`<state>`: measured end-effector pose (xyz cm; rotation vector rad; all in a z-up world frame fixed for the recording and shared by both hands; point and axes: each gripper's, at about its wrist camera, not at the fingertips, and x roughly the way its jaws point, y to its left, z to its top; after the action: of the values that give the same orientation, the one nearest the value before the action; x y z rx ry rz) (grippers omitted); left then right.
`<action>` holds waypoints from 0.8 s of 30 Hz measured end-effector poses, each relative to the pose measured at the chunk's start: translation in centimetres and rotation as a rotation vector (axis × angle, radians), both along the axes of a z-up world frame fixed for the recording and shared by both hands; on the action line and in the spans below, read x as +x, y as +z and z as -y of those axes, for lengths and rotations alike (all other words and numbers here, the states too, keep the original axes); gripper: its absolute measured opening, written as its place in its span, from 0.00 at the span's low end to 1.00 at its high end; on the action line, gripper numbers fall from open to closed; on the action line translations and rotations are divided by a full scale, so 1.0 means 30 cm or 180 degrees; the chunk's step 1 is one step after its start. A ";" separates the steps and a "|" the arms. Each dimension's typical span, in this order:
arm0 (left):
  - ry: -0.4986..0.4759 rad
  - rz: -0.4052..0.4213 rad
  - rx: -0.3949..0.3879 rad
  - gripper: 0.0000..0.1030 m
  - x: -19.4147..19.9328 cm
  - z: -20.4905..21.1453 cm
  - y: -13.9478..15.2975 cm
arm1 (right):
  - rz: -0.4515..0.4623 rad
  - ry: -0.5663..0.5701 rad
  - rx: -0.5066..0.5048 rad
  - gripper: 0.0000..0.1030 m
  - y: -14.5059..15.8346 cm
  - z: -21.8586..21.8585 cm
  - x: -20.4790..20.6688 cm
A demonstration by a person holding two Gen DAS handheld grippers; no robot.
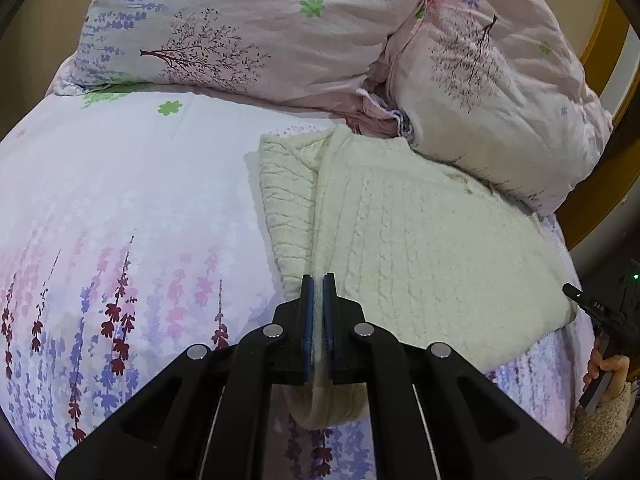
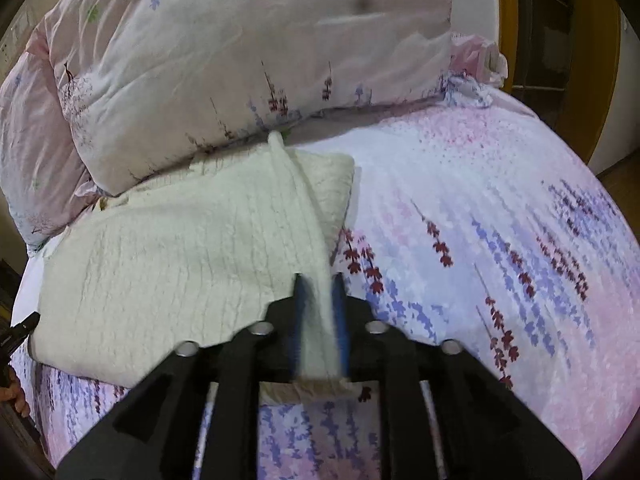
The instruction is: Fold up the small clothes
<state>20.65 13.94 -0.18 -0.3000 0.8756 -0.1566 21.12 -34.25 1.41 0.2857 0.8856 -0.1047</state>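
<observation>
A cream cable-knit sweater (image 1: 420, 240) lies partly folded on the flowered bed sheet (image 1: 120, 208). My left gripper (image 1: 319, 280) is shut on the sweater's near edge, with knit fabric pinched between the blue pads and hanging below them. In the right wrist view the same sweater (image 2: 180, 248) lies to the left, and my right gripper (image 2: 318, 280) is shut on a lifted strip of its edge that runs up from the jaws. The right gripper's tip also shows at the right edge of the left wrist view (image 1: 576, 292).
Two flowered pink pillows (image 1: 256, 28) (image 1: 492, 92) lie at the head of the bed, touching the sweater's far edge. A quilt or pillow (image 2: 240, 68) lies behind the sweater in the right view. A wooden bed frame (image 1: 600, 60) stands at right.
</observation>
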 end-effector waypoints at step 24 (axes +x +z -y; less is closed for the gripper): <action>-0.0162 0.0110 0.0363 0.39 0.049 0.145 0.008 | -0.0215 0.0896 -0.0721 0.30 -0.026 -0.329 0.249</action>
<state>22.12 9.59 0.07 -0.1683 0.8549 -0.1580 28.59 -24.36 0.62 -0.0551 0.9634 0.0470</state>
